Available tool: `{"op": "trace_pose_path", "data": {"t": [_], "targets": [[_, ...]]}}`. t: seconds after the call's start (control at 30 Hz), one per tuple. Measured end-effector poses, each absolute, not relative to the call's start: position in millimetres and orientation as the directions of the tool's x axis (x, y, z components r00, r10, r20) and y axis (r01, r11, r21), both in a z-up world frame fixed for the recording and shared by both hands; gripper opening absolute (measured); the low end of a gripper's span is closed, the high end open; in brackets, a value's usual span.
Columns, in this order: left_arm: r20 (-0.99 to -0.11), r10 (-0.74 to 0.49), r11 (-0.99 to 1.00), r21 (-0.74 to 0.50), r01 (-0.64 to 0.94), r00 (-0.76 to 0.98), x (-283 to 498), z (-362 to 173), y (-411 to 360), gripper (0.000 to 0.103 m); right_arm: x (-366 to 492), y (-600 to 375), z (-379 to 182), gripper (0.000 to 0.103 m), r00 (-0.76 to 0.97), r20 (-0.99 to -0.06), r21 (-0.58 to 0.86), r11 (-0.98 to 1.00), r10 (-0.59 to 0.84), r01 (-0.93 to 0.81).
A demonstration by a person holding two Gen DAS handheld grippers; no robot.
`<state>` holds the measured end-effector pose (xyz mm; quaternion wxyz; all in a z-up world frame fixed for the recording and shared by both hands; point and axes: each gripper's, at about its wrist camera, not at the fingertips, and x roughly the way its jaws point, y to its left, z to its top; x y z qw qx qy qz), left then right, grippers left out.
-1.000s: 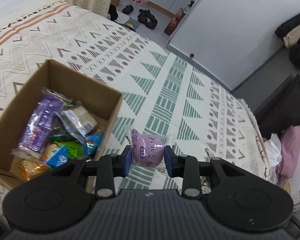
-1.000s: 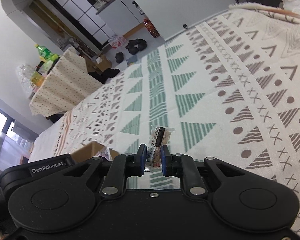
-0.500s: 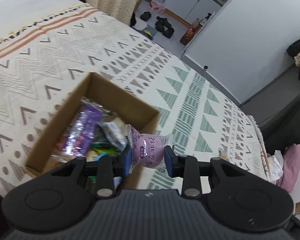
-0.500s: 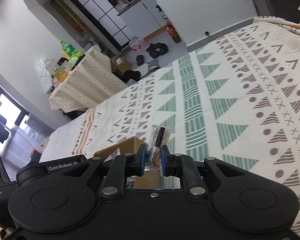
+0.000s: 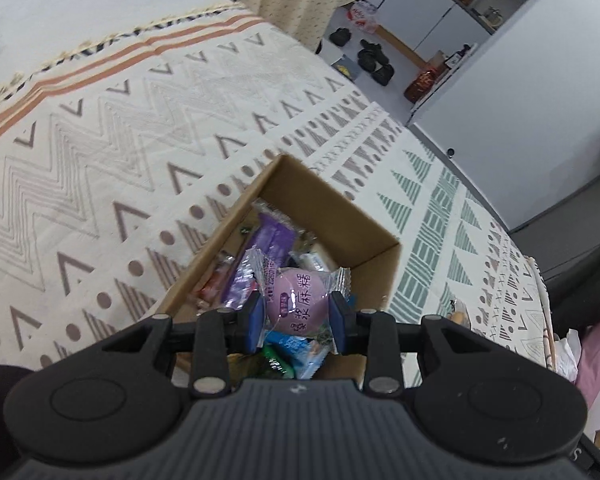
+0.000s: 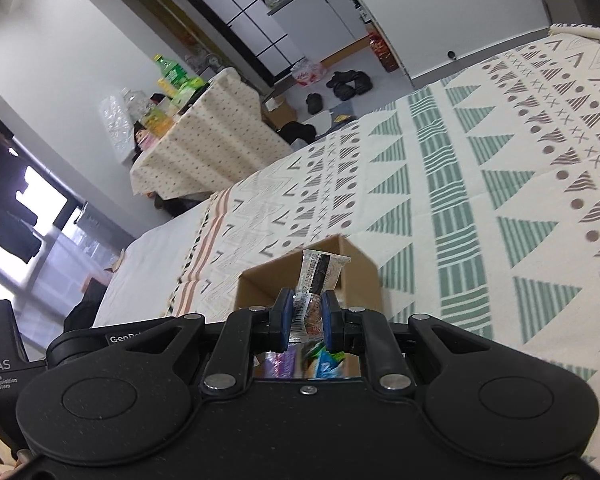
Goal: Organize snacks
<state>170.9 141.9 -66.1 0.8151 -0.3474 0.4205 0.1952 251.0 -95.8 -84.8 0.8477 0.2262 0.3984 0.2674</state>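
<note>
Patterned bedspread (image 5: 148, 128), open cardboard box (image 5: 364, 224) of snacks, left gripper (image 5: 298, 314) fingers clamping purple mochi packet (image 5: 300, 300), right gripper (image 6: 306, 320) fingers clamping clear-wrapped bar (image 6: 318, 280)

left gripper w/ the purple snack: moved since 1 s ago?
Yes. The left gripper, shut on the purple snack, has shifted from beside the cardboard box to over its opening; the box stays on the patterned bedspread.
</note>
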Motion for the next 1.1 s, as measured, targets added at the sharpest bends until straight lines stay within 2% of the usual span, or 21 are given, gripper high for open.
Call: {"op": "trace_pose_path", "data": {"t": [0.1, 0.33, 0.5, 0.63, 0.7, 0.9, 1.1], "targets": [[-0.832, 0.034, 0.672, -0.391, -0.628, 0.554, 167.3, -71.5, 147.9, 0.035, 248.2, -88.2, -87.0, 0.015, 0.529, -0.555, 0.601, 0.749, 0.642, -0.279], [-0.836, 0.048, 0.664, -0.383, -0.643, 0.547, 163.5, -69.0, 158.8, 0.044, 244.6, -70.2, -96.2, 0.015, 0.492, -0.569, 0.611, 0.739, 0.659, -0.284], [-0.837, 0.073, 0.673, -0.36, -0.646, 0.542, 161.8, -62.0, 159.3, 0.06, 240.8, -58.2, -100.5, 0.016, 0.444, -0.583, 0.621, 0.726, 0.68, -0.296], [-0.841, 0.103, 0.684, -0.328, -0.651, 0.532, 160.1, -57.3, 156.0, 0.075, 237.7, -56.2, -97.3, 0.03, 0.434, -0.596, 0.615, 0.731, 0.676, -0.294], [-0.842, 0.116, 0.683, -0.317, -0.658, 0.527, 158.0, -55.0, 154.6, 0.081, 237.2, -61.0, -94.3, 0.032, 0.441, -0.591, 0.62, 0.73, 0.676, -0.287], [-0.844, 0.12, 0.695, -0.304, -0.651, 0.522, 154.9, -49.3, 144.5, 0.086, 236.4, -80.2, -89.8, 0.037, 0.475, -0.603, 0.611, 0.754, 0.641, -0.24], [-0.84, 0.112, 0.734, -0.29, -0.614, 0.531, 151.9, -35.9, 130.2, 0.09, 227.5, -102.5, -77.2, 0.052, 0.519, -0.594, 0.588, 0.772, 0.615, -0.243]]}}
